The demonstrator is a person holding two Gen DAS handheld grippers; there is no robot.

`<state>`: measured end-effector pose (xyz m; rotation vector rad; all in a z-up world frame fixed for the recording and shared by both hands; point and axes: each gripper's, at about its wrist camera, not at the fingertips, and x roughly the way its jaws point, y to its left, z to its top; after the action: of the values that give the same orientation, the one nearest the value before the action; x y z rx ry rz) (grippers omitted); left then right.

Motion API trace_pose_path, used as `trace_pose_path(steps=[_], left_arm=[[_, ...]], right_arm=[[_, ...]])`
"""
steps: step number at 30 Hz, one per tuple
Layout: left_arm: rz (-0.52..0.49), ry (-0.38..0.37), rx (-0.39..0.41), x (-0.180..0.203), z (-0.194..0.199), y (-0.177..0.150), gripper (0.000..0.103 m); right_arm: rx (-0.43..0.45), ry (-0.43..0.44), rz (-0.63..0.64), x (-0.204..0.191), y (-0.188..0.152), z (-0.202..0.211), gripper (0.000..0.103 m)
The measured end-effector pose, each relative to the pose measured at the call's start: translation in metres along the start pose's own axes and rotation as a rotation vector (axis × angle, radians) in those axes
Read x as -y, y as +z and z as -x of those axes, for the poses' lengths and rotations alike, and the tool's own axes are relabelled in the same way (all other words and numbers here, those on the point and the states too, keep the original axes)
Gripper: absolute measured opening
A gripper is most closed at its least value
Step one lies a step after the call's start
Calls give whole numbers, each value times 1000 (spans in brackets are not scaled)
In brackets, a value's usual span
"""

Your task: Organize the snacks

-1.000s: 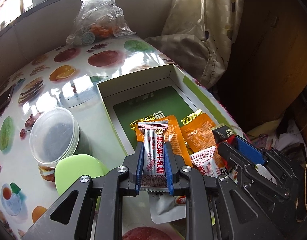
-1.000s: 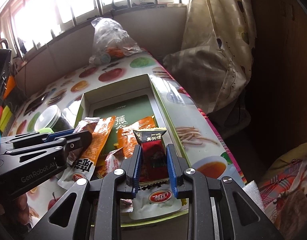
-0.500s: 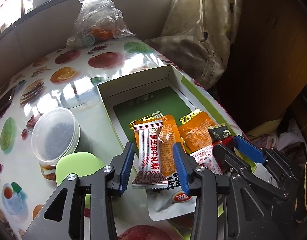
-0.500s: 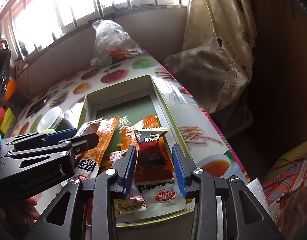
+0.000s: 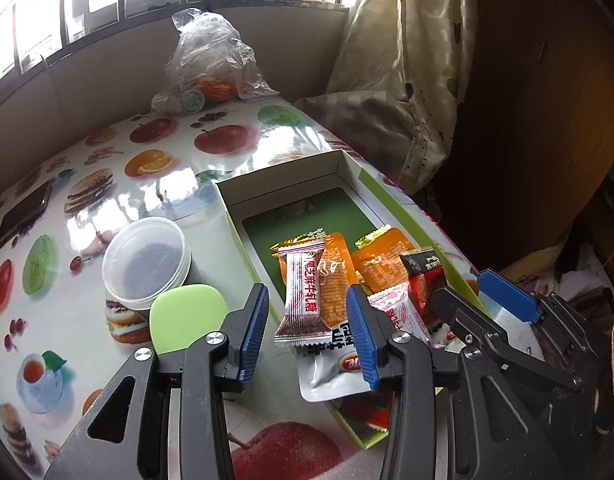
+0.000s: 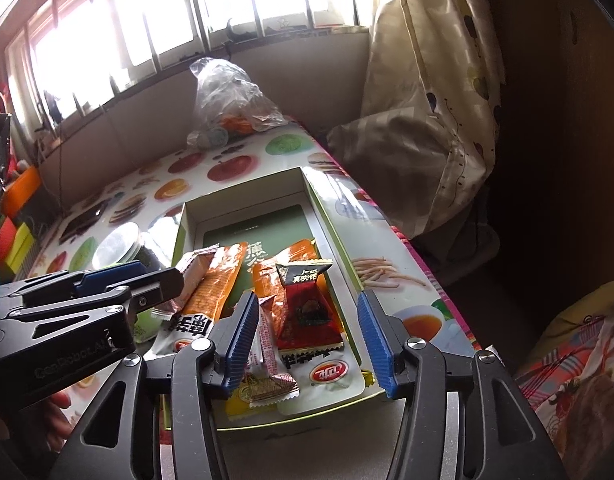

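A shallow green-and-white box (image 5: 391,200) (image 6: 335,220) on the fruit-print table holds a pile of snack packets. A white candy bar with red lettering (image 5: 303,292) lies on top of an orange packet (image 5: 335,284). My left gripper (image 5: 307,332) hangs open above it, pads clear of the wrapper. A red packet with a black top (image 6: 307,308) (image 5: 423,276) lies loose in the box between the jaws of my right gripper (image 6: 307,344), which are opening and do not touch it. A long orange packet (image 6: 217,284) and a white pouch (image 6: 327,376) lie beside it.
A clear lidded tub (image 5: 145,264) and a pale green lid (image 5: 187,316) sit left of the box. A knotted plastic bag (image 5: 211,64) stands at the table's far end, a phone (image 5: 23,212) at the far left. A curtain (image 5: 407,80) hangs right of the table edge.
Both grippers let go: the left released the white candy bar, the right the red packet, and both packets now lie in the box. Both grippers drew back and up a little.
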<state>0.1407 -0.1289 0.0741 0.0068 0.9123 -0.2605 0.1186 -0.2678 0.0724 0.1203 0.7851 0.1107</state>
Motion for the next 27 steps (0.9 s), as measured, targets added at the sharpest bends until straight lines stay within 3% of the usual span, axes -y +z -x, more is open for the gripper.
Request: trace_pose_path(steps=[10, 27], left_arm=[[3, 25, 41, 2, 34, -36, 42], [16, 70, -52, -2, 16, -110, 42]], right_arm=[[22, 4, 21, -10, -22, 33, 57], [-89, -77, 29, -12, -84, 26, 58]])
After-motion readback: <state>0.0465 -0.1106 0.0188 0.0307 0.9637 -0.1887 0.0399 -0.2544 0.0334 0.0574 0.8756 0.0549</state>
